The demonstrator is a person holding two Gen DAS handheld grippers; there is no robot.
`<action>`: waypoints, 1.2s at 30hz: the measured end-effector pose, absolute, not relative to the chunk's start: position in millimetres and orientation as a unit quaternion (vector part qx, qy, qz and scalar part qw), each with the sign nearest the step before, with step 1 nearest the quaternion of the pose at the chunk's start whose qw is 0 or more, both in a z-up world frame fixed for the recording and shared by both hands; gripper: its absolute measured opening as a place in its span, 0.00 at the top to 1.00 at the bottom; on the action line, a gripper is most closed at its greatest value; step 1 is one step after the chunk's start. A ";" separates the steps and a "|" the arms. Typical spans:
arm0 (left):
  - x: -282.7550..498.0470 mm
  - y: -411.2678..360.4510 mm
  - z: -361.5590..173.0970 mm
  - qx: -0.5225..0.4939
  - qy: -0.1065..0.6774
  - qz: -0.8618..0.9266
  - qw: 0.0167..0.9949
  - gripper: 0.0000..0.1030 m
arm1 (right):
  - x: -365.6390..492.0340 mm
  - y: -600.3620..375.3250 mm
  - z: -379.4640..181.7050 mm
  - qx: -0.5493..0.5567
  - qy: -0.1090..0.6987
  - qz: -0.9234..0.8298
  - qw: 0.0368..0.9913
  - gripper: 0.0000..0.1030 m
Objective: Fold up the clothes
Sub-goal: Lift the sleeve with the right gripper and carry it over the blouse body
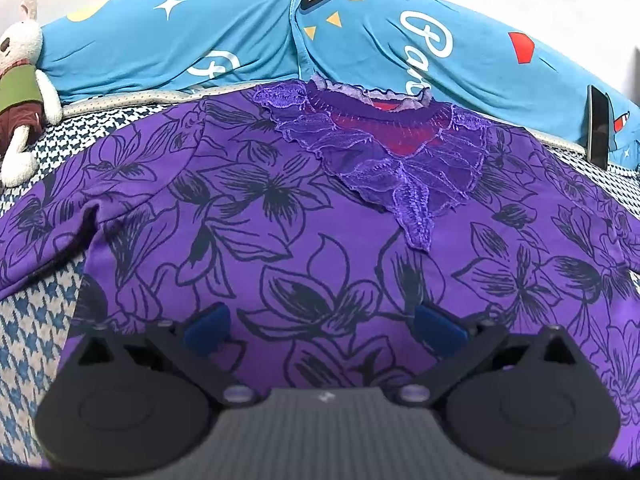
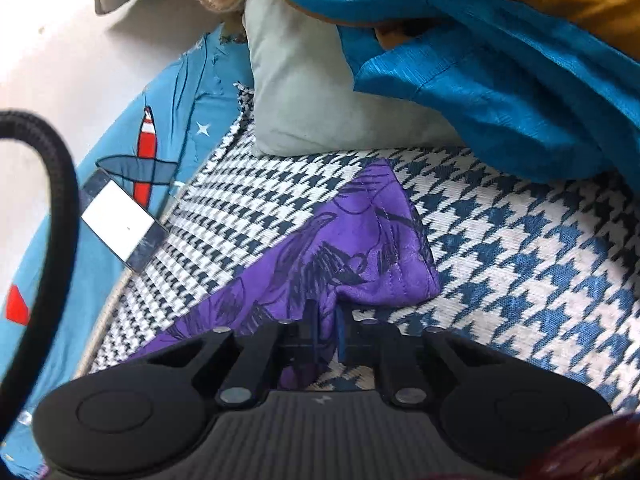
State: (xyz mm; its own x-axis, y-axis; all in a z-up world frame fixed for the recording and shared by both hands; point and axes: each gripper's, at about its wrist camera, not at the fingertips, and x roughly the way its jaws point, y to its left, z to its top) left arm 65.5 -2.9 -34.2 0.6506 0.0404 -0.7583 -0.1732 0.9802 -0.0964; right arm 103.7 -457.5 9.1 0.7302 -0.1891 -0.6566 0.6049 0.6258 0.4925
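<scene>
Purple floral blouse lying flat on the houndstooth bedcover, filling the centre of the left wrist view, its lace collar toward the upper middle. Left gripper at lower centre, above the blouse, jaws wide apart and holding nothing. In the right wrist view, right gripper at lower centre, jaws drawn together and clamped on a bunched sleeve end of the blouse. Blue printed quilt across the top; plush rabbit at upper left; phone at left of the right wrist view.
</scene>
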 end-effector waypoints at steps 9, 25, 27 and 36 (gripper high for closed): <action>67.0 -7.1 -38.0 -0.073 0.419 0.054 0.903 0.00 | 113.0 -416.9 44.2 0.335 0.232 -0.118 0.905 0.90; 68.5 -0.4 -35.6 -0.101 0.420 0.053 0.900 0.00 | 138.1 -315.3 61.9 0.271 0.234 0.035 0.933 0.91; 68.6 1.9 -34.1 -0.108 0.419 0.054 0.900 0.00 | 141.6 -303.4 62.5 0.275 0.237 0.054 0.930 0.91; 71.0 16.1 -27.6 -0.138 0.415 0.071 0.897 0.00 | 157.1 -253.6 59.1 0.271 0.257 0.117 0.920 0.91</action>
State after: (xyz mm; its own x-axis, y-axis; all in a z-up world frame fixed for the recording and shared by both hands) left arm 71.0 16.1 -27.6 0.6457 0.0137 -0.7634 -0.2423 0.9519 -0.1878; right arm 157.1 -253.6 59.1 0.8405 0.3547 -0.4095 -0.0765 0.8260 0.5584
